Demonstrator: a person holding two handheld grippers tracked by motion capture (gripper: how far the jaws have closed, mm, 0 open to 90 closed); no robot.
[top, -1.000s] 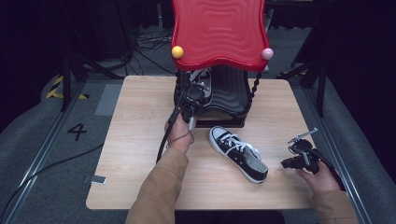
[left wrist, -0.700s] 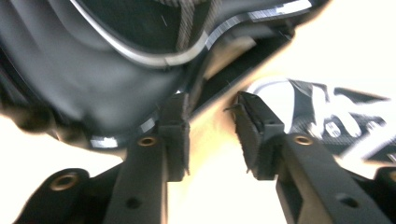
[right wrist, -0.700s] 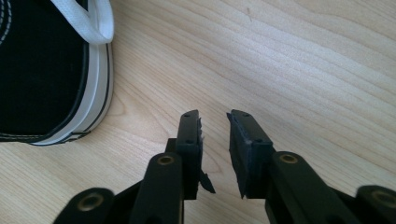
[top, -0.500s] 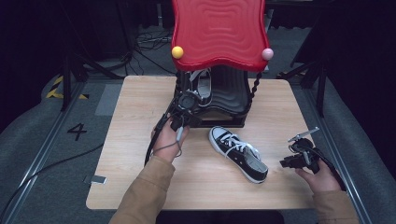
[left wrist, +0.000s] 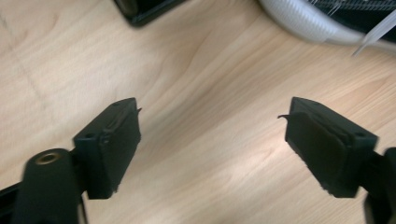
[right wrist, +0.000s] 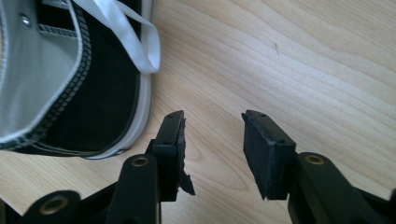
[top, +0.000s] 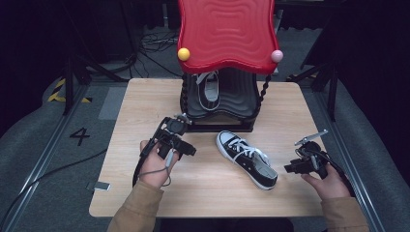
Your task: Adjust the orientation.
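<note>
A black sneaker with white laces (top: 246,157) lies on its sole at the middle of the wooden table (top: 145,106), toe toward the stand. A second sneaker (top: 209,89) sits on the lower shelf of the red-topped stand (top: 227,34). My left gripper (top: 181,145) hovers over bare wood left of the lying sneaker, open wide and holding nothing; the left gripper view shows that sneaker's white toe (left wrist: 303,18) at upper right. My right gripper (top: 292,166) is open just right of the sneaker's heel, with the sneaker's side (right wrist: 70,74) to the left of its jaws.
The stand's black base (top: 220,126) occupies the table's back middle, and its corner (left wrist: 144,7) appears in the left gripper view. A yellow ball (top: 183,54) and a pink ball (top: 276,56) hang at the red top's corners. Grey floor and cables surround the table.
My left gripper has drawn back from the stand's shelf toward the front of the table, empty. The sneaker stays on the shelf. The right gripper has hardly moved.
</note>
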